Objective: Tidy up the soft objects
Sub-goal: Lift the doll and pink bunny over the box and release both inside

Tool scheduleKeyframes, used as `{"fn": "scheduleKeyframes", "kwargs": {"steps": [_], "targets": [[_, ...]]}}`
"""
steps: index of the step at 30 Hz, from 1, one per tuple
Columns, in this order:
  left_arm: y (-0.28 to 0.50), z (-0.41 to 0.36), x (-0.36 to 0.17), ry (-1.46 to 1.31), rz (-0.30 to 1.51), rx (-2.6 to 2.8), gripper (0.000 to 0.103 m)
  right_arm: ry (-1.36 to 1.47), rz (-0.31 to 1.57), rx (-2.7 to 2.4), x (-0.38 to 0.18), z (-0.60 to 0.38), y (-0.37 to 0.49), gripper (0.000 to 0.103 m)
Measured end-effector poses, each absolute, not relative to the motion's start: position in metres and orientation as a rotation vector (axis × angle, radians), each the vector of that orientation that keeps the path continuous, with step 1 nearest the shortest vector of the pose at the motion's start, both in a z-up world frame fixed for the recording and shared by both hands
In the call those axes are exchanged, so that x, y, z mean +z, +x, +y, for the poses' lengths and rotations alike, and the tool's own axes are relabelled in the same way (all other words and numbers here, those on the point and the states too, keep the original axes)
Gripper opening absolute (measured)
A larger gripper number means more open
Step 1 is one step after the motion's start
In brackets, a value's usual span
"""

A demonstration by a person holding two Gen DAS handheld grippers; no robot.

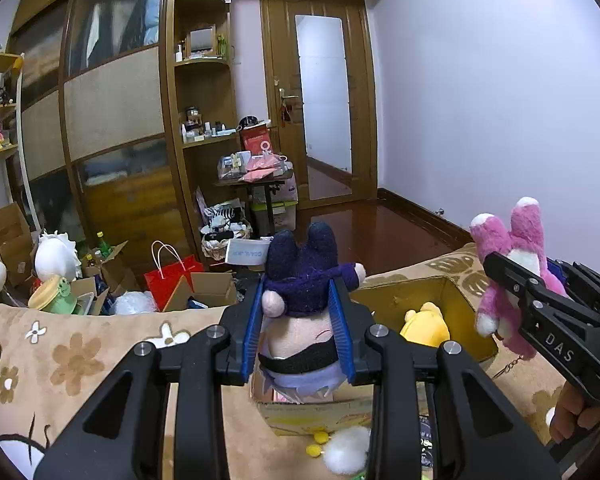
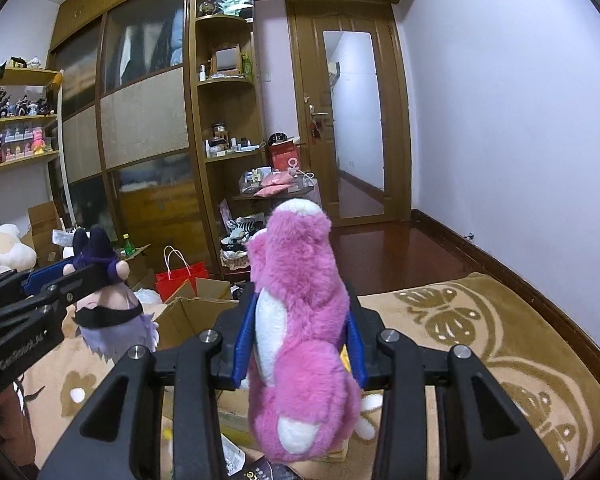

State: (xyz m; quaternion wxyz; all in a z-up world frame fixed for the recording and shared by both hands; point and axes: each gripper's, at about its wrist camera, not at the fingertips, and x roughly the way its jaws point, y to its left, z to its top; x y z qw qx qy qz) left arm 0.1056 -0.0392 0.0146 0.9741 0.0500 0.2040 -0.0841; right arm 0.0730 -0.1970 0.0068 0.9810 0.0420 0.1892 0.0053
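My left gripper (image 1: 300, 300) is shut on a plush doll (image 1: 302, 296) with purple clothes, pale skin and lilac hair, held upside down above an open cardboard box (image 1: 466, 312). A yellow plush (image 1: 426, 324) lies in the box. My right gripper (image 2: 300, 320) is shut on a pink and white plush bear (image 2: 300, 320), held above the box's right side. The bear also shows in the left wrist view (image 1: 512, 264), the doll in the right wrist view (image 2: 104, 296). A white pom-pom with yellow beads (image 1: 344, 450) lies on the blanket in front of the box.
The box stands on a bed with a tan flower-pattern blanket (image 1: 60, 360). Past the bed lie open cartons, a red paper bag (image 1: 172, 276), white plush toys (image 1: 56, 256) and a cluttered small table (image 1: 260, 172). A wardrobe, shelves and a wooden door (image 1: 324, 100) line the far wall.
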Motion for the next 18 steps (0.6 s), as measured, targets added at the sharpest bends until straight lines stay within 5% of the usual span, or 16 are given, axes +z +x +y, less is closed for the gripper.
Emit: {"fn": "scheduleKeyframes", "kwargs": {"steps": [18], "targets": [[0.148,-0.045,-0.025,0.074,0.558,-0.213,0.034,0.118,0.444,0.09,-0.025,-0.193,0.103,0.042]]}}
